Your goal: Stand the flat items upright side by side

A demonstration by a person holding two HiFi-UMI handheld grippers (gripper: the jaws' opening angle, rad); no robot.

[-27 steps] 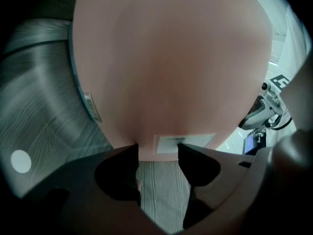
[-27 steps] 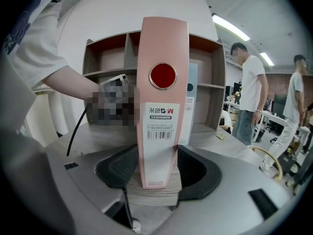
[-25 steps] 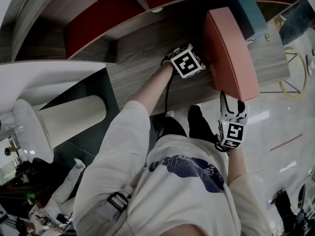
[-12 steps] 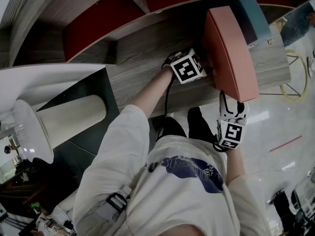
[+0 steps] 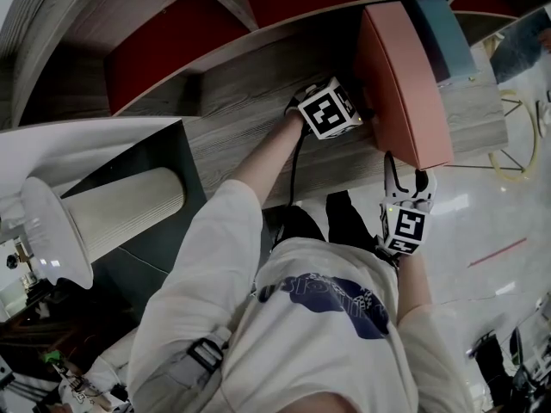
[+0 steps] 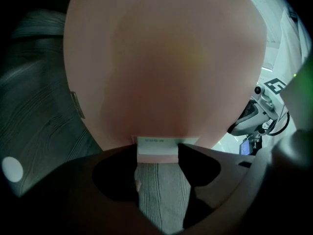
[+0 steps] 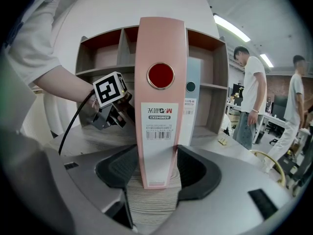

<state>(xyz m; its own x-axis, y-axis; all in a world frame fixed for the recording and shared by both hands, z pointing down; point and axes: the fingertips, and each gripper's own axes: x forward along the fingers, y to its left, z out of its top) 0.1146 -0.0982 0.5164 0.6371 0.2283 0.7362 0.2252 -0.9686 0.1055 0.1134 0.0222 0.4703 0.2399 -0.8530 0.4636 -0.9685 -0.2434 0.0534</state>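
Office or open-plan workroom. A wood-grain shelving unit with red-backed compartments was recorded, with a pink binder and a blue binder of lever-arch type stood before it. Strip lights were mounted overhead. Desks were ranged behind, where two people were seen standing. A polished floor was noted.

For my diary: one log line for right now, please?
pink binder: upright beside blue binder | right gripper: shut on its spine | left gripper: open, at its side
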